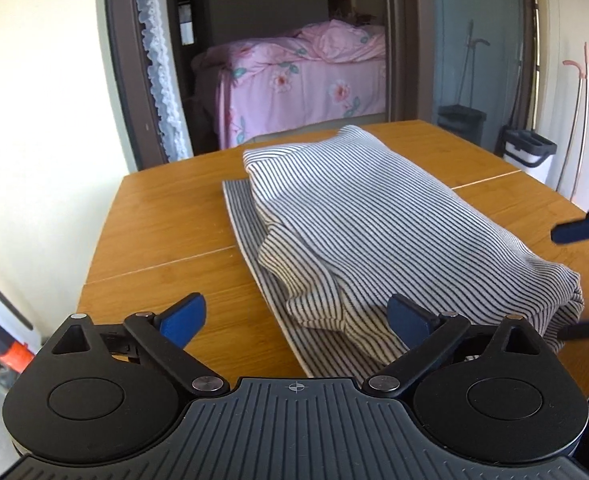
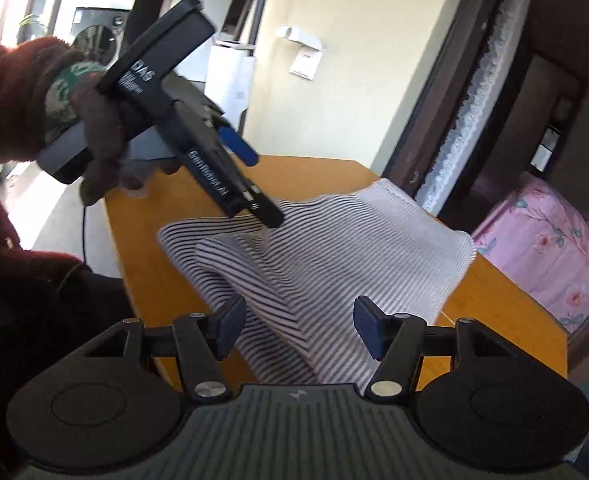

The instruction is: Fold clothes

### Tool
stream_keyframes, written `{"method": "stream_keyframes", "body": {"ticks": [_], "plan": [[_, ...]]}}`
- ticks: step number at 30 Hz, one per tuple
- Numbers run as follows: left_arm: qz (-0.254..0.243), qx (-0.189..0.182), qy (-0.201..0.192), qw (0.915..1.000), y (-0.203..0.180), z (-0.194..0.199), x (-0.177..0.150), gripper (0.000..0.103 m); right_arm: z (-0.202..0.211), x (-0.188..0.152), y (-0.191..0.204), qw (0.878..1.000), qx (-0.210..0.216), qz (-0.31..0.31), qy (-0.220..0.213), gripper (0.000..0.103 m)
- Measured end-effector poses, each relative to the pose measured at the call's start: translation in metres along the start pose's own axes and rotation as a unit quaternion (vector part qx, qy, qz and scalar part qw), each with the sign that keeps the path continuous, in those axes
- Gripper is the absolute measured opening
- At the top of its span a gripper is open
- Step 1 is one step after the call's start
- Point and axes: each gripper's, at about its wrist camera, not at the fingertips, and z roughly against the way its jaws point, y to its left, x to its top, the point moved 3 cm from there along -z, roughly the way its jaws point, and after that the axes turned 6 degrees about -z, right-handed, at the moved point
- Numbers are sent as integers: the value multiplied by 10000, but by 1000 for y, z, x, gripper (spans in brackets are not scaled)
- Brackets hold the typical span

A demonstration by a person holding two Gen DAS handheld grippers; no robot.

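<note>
Hidden and cut off

The striped garment (image 2: pixel 318 264) is motion-blurred in the right wrist view; the right gripper (image 1: pixel 586 276) is cropped at the left view's edge.

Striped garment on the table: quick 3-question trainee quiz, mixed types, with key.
1. True or false: the striped garment lies spread flat in a single layer on the wooden table.
2. The left gripper is: A) clamped on cloth B) open, holding nothing C) out of view.
3. Fill in: through the doorway stands a bed with a ____ floral cover.

Key: 1 false, it is folded and bunched; 2 B; 3 pink.
</note>
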Motion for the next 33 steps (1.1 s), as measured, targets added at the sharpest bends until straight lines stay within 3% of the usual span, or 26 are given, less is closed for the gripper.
{"method": "stream_keyframes", "body": {"ticks": [4, 6, 9, 10, 11, 16, 20, 24, 27, 31, 33], "plan": [[-8, 11, -53, 10000, 2, 13, 0, 102, -25, -5, 27, 9984, -100, 535, 171, 60], [-10, -31, -72, 10000, 1, 18, 1, 102, -33, -2, 22, 9988, -235, 388, 159, 60], [-78, -81, -95, 9999, -3, 23, 2, 103, -36, 4, 1, 9992, -232, -310, 105, 52], [-100, -105, -108, 9998, -4, 25, 3, 103, -36, 6, -12, 9965, -99, -826, 124, 48], [-119, -145, -125, 9997, -5, 27, 3, 103, -36, 7, -25, 9912, 25, -1314, 142, 47], [-322, -349, -139, 9988, -12, 34, 3, 103, -39, -2, -67, 9662, 218, -2561, 198, 47], [-565, -600, -79, 9966, -17, 36, -3, 103, -39, -7, -77, 9557, 348, -2916, 177, 47], [-827, -876, 80, 9927, -25, 28, -12, 103, -36, -6, -74, 9601, 305, -2773, 186, 47], [-973, -842, 274, 9913, -37, 10, -16, 103, -31, -1, -67, 9692, 188, -2451, 161, 47], [-1002, -662, 237, 9925, -44, -2, -14, 103, -20, 0, -42, 9911, -386, -1275, 7, 60], [-751, -639, 154, 9950, -38, -4, -6, 103, -20, -3, -28, 9958, -713, -574, -9, 66]]}}
